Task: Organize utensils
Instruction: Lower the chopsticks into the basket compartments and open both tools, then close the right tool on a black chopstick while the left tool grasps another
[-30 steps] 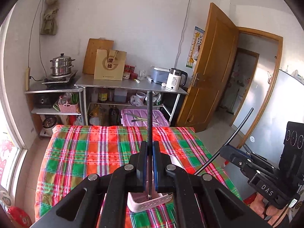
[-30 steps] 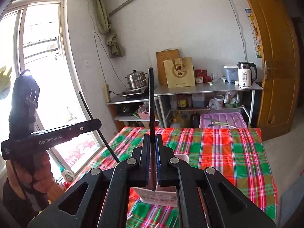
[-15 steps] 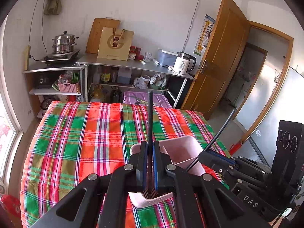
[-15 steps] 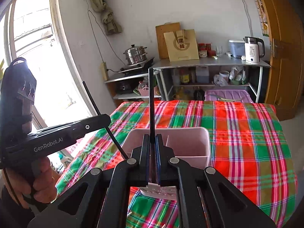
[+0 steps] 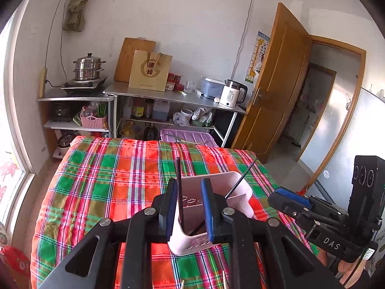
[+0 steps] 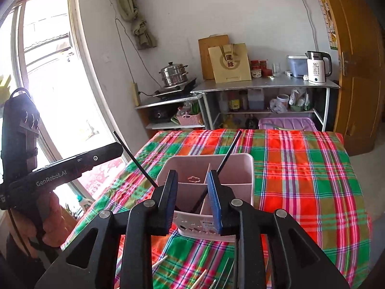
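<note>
Releasing step: left gripper [image 5: 188,208] and right gripper [image 6: 193,198], jaws opening, each free a black chopstick [image 5: 179,192] into the pink caddy [image 6: 237,168]; next, withdraw upward, then collect the utensils at the table's near edge.

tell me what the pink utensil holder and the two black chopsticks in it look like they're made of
Pink utensil holder: looks like matte moulded plastic, with thin even walls, rounded corners and punched drain holes. Black chopsticks: thin, uniformly dark, low sheen; plastic or lacquered wood, can't tell which.
</note>
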`<state>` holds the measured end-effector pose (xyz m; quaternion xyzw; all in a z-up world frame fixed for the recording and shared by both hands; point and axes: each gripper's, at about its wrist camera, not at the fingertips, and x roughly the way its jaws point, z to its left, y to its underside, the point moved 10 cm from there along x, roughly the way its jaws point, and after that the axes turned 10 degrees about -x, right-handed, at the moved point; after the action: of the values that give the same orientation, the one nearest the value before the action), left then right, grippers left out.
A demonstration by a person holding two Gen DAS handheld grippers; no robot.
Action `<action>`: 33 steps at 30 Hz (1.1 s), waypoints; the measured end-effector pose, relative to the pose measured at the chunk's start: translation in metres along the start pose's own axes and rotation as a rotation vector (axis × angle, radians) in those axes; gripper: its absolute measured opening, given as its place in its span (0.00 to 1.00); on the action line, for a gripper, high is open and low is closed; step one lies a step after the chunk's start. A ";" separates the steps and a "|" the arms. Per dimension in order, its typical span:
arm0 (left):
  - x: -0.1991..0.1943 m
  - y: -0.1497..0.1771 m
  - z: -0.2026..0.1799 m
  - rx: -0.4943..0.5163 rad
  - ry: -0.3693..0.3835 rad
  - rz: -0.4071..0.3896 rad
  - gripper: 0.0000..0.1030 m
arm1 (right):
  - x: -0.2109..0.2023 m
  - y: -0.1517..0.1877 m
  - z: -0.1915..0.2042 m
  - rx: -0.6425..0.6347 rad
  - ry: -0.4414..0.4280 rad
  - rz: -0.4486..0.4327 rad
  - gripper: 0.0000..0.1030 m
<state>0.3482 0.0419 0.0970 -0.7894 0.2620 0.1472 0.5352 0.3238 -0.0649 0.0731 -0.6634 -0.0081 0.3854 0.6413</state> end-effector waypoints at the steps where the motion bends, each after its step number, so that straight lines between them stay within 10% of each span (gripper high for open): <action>1: -0.006 0.002 -0.001 0.006 -0.005 -0.010 0.20 | -0.006 0.002 0.001 -0.005 0.009 -0.006 0.26; 16: -0.072 0.106 -0.043 0.063 0.100 0.001 0.20 | -0.092 0.071 -0.005 -0.002 0.070 -0.044 0.26; 33: -0.027 0.197 -0.057 0.011 0.139 0.208 0.20 | -0.081 0.144 -0.018 -0.001 0.077 0.080 0.20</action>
<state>0.2108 -0.0611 -0.0184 -0.7633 0.3796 0.1455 0.5021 0.2071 -0.1467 -0.0122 -0.6779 0.0427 0.3849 0.6248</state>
